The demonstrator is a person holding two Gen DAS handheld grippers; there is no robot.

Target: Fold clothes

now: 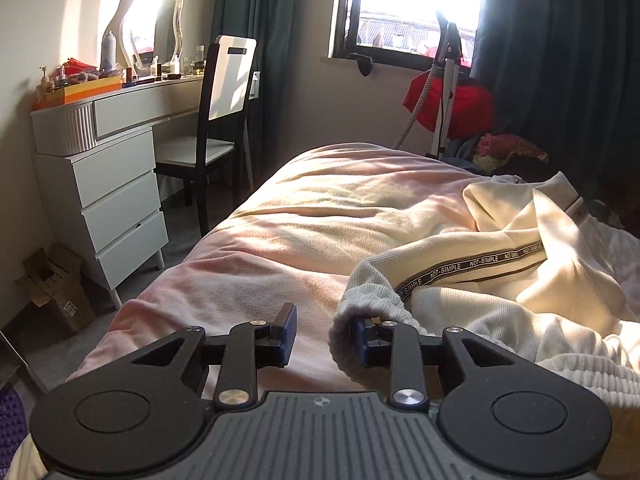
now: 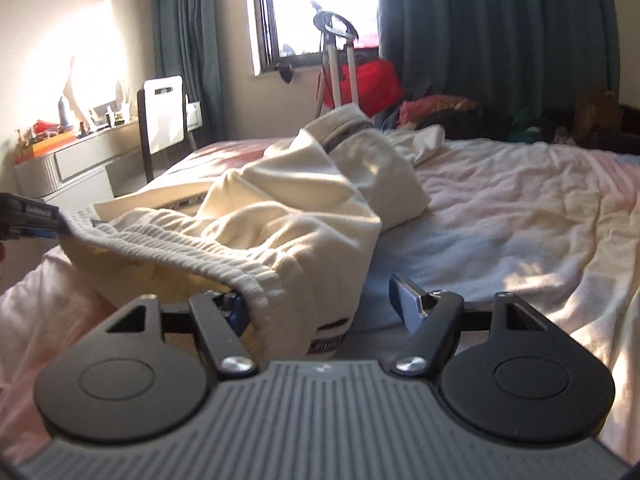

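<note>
Your cream ribbed-waist cotton trousers (image 2: 280, 216) lie crumpled, unfolded, on the pink bedspread (image 1: 300, 216), waistband stretched between your left gripper (image 1: 323, 332) and right gripper (image 2: 316, 308), both spread apart.

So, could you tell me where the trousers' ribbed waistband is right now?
The waistband stretches across the near edge of the bed, between the left gripper and the right gripper.
</note>
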